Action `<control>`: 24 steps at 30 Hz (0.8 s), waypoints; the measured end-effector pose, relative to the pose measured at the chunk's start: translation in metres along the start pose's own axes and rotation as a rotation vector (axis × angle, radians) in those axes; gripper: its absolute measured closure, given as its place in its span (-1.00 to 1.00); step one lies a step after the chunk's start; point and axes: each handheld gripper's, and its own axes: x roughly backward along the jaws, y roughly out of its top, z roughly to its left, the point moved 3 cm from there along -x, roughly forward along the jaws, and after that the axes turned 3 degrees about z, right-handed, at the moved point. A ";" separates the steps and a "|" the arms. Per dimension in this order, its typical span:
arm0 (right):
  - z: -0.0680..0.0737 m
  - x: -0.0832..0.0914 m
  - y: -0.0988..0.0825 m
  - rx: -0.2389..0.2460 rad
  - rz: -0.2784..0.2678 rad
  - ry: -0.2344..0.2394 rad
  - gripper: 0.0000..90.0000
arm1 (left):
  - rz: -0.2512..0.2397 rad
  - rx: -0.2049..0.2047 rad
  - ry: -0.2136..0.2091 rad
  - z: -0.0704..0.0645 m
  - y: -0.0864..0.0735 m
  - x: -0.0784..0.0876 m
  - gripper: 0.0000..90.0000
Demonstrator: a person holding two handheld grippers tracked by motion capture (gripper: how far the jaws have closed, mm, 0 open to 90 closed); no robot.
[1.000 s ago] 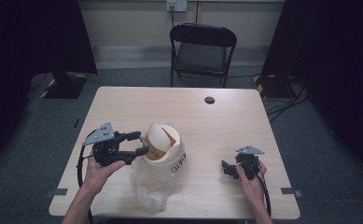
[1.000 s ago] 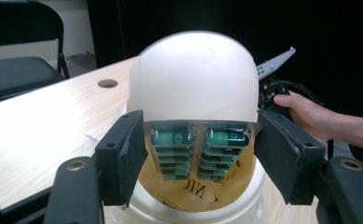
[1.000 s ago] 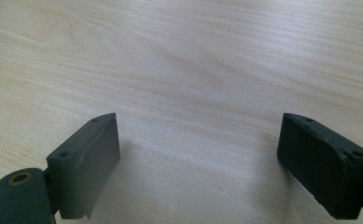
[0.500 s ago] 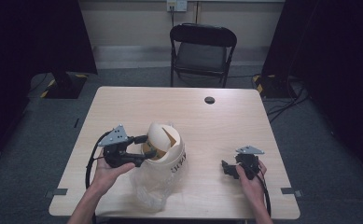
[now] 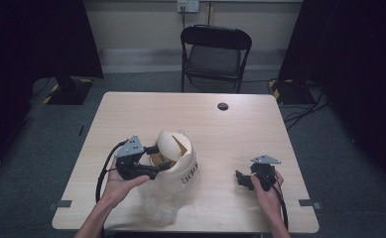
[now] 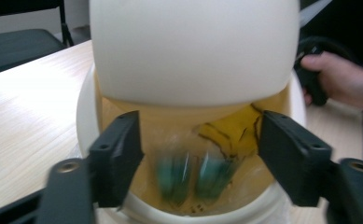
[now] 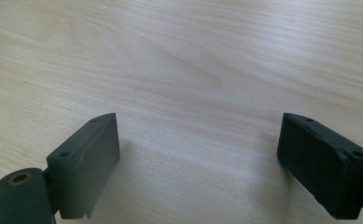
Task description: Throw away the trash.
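Cream plastic swing-lid bin (image 5: 176,157) stands on the pale wooden worktop (image 5: 240,131), lid tipped open, yellow and green scraps blurred inside. Clear plastic bag (image 5: 163,201) lies just in front of it. Left tongs (image 6: 198,161) at the bin's mouth, jaws just opening, gripping nothing. Right tongs (image 7: 198,163) apart over bare wood, well away.

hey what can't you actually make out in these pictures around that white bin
- Green items inside the white round swing-lid bin: motion-blurred in the left gripper view, so what they are is unclear.
- Black lettering on the bin's side: too small in the high view.
- Clear plastic bag under the bin: its near end blends into the wooden table edge.
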 end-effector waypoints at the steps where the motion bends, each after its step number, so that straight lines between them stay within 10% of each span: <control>1: 0.000 0.000 0.000 0.000 0.000 0.000 -0.73 | -0.001 0.003 -0.002 0.000 0.001 0.001 -0.48; 13: 0.000 0.000 0.000 0.001 0.000 0.000 -0.73 | -0.046 0.031 -0.017 0.004 0.001 0.020 -0.51; 24: 0.000 0.000 0.000 0.001 0.000 0.000 -0.73 | -0.108 0.144 0.102 0.040 -0.017 0.064 -0.65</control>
